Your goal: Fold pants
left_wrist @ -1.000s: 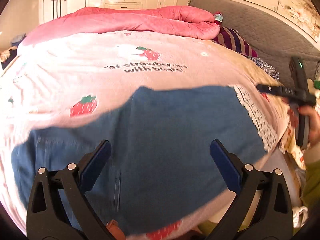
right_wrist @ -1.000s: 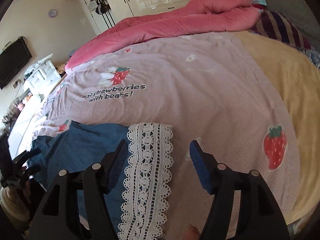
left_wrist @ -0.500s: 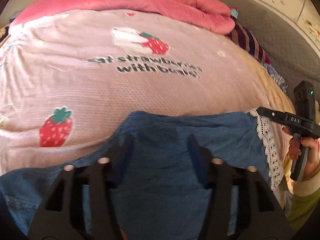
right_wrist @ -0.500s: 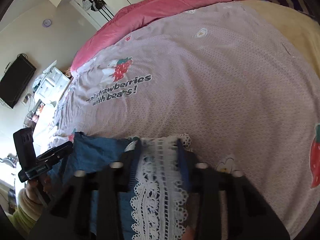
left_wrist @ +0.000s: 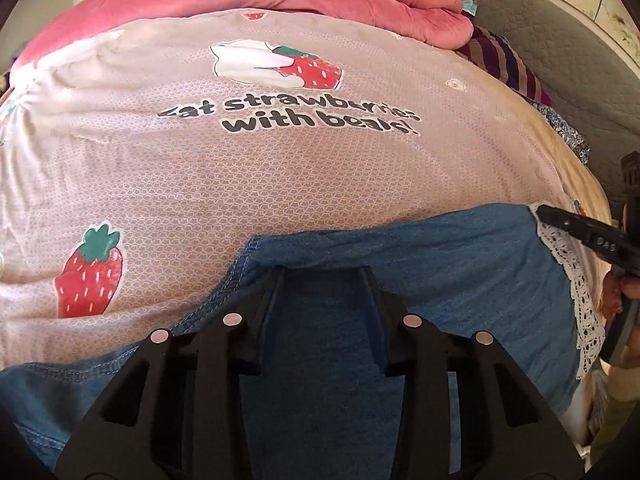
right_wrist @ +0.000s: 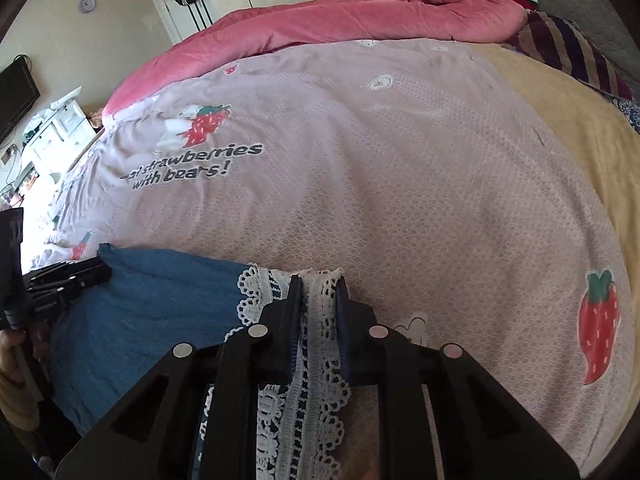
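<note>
Both tools have just been closing, the left tool [left_wrist: 322, 276] on the blue pants [left_wrist: 460, 280], the right tool [right_wrist: 318, 286] on their lace hem [right_wrist: 316, 380], the cloth's near end cut off.

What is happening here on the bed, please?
A person is starting to fold blue denim pants that lie on a pink strawberry bedsheet. The left gripper has just been closing on the denim near the far edge, and the right gripper has just been closing on the white lace hem. Both pinch fabric; nothing is lifted or folded over yet.
</note>
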Tool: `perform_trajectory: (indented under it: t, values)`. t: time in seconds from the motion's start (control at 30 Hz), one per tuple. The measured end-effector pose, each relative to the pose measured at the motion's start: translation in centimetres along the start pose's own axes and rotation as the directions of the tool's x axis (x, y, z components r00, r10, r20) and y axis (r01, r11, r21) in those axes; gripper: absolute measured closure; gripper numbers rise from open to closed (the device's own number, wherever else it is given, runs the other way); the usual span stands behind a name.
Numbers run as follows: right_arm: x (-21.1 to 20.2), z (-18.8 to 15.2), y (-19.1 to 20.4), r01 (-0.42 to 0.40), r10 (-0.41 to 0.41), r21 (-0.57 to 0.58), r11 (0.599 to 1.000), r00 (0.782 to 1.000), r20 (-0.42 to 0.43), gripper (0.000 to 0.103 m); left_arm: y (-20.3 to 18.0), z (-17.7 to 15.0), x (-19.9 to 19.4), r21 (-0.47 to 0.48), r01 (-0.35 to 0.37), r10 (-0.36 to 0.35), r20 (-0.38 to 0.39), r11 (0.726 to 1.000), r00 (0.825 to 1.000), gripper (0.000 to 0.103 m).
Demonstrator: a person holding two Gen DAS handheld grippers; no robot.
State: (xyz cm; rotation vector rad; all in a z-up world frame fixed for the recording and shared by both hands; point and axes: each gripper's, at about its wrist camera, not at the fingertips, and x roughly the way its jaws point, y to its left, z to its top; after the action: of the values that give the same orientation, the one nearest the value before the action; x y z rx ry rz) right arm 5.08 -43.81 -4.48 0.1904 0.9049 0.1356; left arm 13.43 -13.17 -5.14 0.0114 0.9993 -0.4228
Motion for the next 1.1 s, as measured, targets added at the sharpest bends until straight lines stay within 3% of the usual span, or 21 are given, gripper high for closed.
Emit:
perform_trajectory:
  t: [0.1, 0.13, 0.23, 0.27, 0.33, 0.6, 1.1]
  values:
    - [0.0, 0.0, 0.1, 0.01, -0.01, -0.007, 1.0, 1.0, 0.001, 0.087, 0.0, 0.1, 0.0, -0.005, 0.004, -0.004, 0.002, 1.0, 1.0, 0.073]
    - [-0.3, 0.0, 0.1, 0.014, -0.014, -0.004, 1.0, 1.0, 0.005, 0.082, 0.0, 0.1, -0.1, -0.008, 0.007, -0.007, 0.003, 1.0, 1.0, 0.073]
    - [-1.8, 0.0, 0.2, 0.0, 0.0, 0.004, 1.0, 0.999, 0.036, 0.076, -0.3, 0.0, -0.5, -0.001, 0.015, -0.015, 0.013, 1.0, 1.0, 0.063]
    - [-2.7, -0.1, 0.3, -0.001, 0.001, 0.001, 1.0, 0.998, 0.057, 0.073, -0.5, 0.0, -0.6, 0.003, 0.015, -0.015, 0.016, 1.0, 1.0, 0.06]
    - [-4.0, -0.4, 0.4, -0.006, 0.006, 0.007, 1.0, 0.997, 0.081, 0.056, -0.9, -0.1, -0.9, 0.012, 0.009, -0.01, 0.023, 1.0, 1.0, 0.055]
    - [-8.7, -2.2, 1.8, -0.022, 0.025, -0.022, 1.0, 0.989, 0.143, 0.038, -2.0, 0.1, -3.5, 0.008, 0.018, -0.019, 0.075, 1.0, 0.997, 0.041]
    - [-13.4, -5.9, 2.8, -0.002, 0.009, -0.037, 0.999, 0.981, 0.196, 0.02, -5.6, -0.6, -9.0, 0.067, 0.01, -0.022, 0.172, 0.998, 0.985, 0.019]
